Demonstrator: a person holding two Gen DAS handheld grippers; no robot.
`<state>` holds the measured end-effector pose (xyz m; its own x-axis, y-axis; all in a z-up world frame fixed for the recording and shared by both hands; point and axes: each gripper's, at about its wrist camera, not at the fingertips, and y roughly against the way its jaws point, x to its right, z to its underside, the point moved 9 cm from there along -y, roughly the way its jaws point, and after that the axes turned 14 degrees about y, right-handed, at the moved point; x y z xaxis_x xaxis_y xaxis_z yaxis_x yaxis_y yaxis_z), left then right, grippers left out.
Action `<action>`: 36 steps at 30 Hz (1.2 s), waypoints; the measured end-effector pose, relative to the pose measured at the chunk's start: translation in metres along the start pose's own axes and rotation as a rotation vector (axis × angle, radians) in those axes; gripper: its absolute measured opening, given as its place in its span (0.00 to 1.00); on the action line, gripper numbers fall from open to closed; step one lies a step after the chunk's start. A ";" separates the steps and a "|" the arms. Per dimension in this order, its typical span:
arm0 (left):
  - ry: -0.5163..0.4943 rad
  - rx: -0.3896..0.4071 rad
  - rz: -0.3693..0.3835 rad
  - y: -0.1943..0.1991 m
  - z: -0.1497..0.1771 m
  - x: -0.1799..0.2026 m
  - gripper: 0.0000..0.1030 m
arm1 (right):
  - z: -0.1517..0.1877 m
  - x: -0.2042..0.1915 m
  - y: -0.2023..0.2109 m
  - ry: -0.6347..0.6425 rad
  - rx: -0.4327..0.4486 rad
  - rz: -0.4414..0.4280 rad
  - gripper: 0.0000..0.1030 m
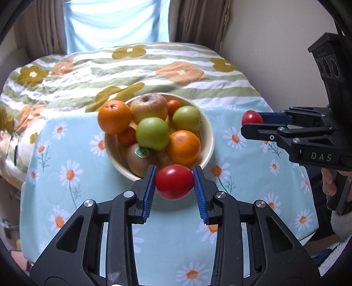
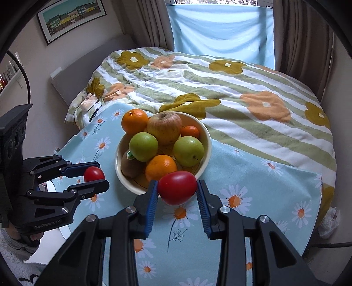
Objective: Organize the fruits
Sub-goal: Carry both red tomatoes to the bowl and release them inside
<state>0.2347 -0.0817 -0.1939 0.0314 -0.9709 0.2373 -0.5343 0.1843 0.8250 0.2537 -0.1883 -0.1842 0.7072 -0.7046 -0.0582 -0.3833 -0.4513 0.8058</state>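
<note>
A cream bowl (image 1: 210, 140) (image 2: 206, 140) on the daisy-print table holds oranges, two green apples (image 1: 152, 133), a yellowish apple (image 2: 164, 127) and a kiwi (image 2: 132, 164). My left gripper (image 1: 175, 183) is shut on a red tomato (image 1: 174, 181), held just in front of the bowl's near rim. My right gripper (image 2: 177, 189) is shut on another red tomato (image 2: 177, 187), also at the bowl's near rim. Each gripper shows in the other's view, the right one (image 1: 252, 123) to the bowl's right, the left one (image 2: 94, 176) to its left.
The blue daisy tablecloth (image 1: 242, 187) (image 2: 253, 176) covers the small table. Behind it lies a bed with a striped flowered quilt (image 1: 136, 72) (image 2: 242, 88), then curtains and a window. A framed picture (image 2: 70, 16) hangs on the wall at left.
</note>
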 end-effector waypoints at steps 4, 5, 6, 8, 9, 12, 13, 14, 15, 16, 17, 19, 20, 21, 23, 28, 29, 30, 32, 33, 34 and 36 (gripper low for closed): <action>-0.009 0.007 0.013 0.001 -0.016 -0.014 0.37 | -0.010 -0.008 -0.003 -0.038 0.004 0.011 0.32; -0.013 0.008 0.015 0.000 -0.018 -0.017 0.37 | -0.013 -0.010 -0.005 -0.046 0.004 0.014 0.32; -0.019 0.008 0.017 -0.001 -0.022 -0.020 0.37 | -0.015 -0.012 -0.006 -0.051 0.004 0.021 0.32; -0.029 0.010 0.020 -0.003 -0.030 -0.027 0.37 | -0.021 -0.014 -0.009 -0.061 0.003 0.035 0.32; -0.033 0.009 0.023 -0.005 -0.033 -0.029 0.37 | -0.024 -0.015 -0.010 -0.069 0.004 0.042 0.32; -0.048 0.003 0.033 -0.013 -0.044 -0.040 0.37 | -0.030 -0.016 -0.015 -0.100 0.009 0.060 0.32; -0.056 0.001 0.037 -0.017 -0.046 -0.043 0.37 | -0.031 -0.015 -0.016 -0.111 0.010 0.066 0.32; -0.064 -0.001 0.039 -0.021 -0.049 -0.047 0.37 | -0.033 -0.015 -0.018 -0.124 0.012 0.074 0.32; -0.072 -0.005 0.042 -0.025 -0.051 -0.051 0.37 | -0.034 -0.015 -0.021 -0.135 0.012 0.081 0.32; -0.079 -0.011 0.044 -0.030 -0.053 -0.053 0.37 | -0.035 -0.015 -0.023 -0.148 0.012 0.087 0.32; -0.085 -0.021 0.046 -0.035 -0.054 -0.057 0.37 | -0.037 -0.015 -0.025 -0.160 0.011 0.095 0.32; -0.097 -0.037 0.056 -0.045 -0.054 -0.062 0.37 | -0.037 -0.014 -0.032 -0.183 0.006 0.109 0.32; -0.107 -0.044 0.056 -0.050 -0.053 -0.065 0.37 | -0.037 -0.014 -0.034 -0.192 0.003 0.117 0.32; -0.121 -0.051 0.054 -0.055 -0.052 -0.067 0.37 | -0.037 -0.013 -0.037 -0.204 0.000 0.125 0.32; -0.148 -0.062 0.050 -0.064 -0.051 -0.070 0.37 | -0.036 -0.013 -0.042 -0.228 -0.002 0.135 0.32; -0.177 -0.072 0.096 -0.076 -0.051 -0.073 0.38 | -0.033 -0.011 -0.048 -0.282 -0.005 0.165 0.32; -0.184 -0.072 0.102 -0.077 -0.051 -0.073 0.38 | -0.032 -0.010 -0.049 -0.291 -0.006 0.169 0.32; -0.189 -0.073 0.106 -0.077 -0.051 -0.073 0.38 | -0.031 -0.010 -0.049 -0.299 -0.007 0.173 0.32; -0.191 -0.084 0.115 -0.079 -0.049 -0.073 0.38 | -0.030 -0.011 -0.049 -0.307 -0.008 0.179 0.32; -0.190 -0.090 0.114 -0.079 -0.049 -0.074 0.40 | -0.030 -0.011 -0.049 -0.309 -0.010 0.181 0.32; -0.191 -0.092 0.107 -0.079 -0.049 -0.075 0.44 | -0.030 -0.011 -0.049 -0.310 -0.010 0.184 0.32; -0.190 -0.080 0.103 -0.075 -0.050 -0.077 0.91 | -0.031 -0.011 -0.048 -0.314 -0.009 0.186 0.32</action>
<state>0.3140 -0.0133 -0.2482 -0.1833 -0.9563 0.2276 -0.4575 0.2879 0.8413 0.2827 -0.1422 -0.2044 0.4081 -0.9088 -0.0871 -0.4824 -0.2956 0.8246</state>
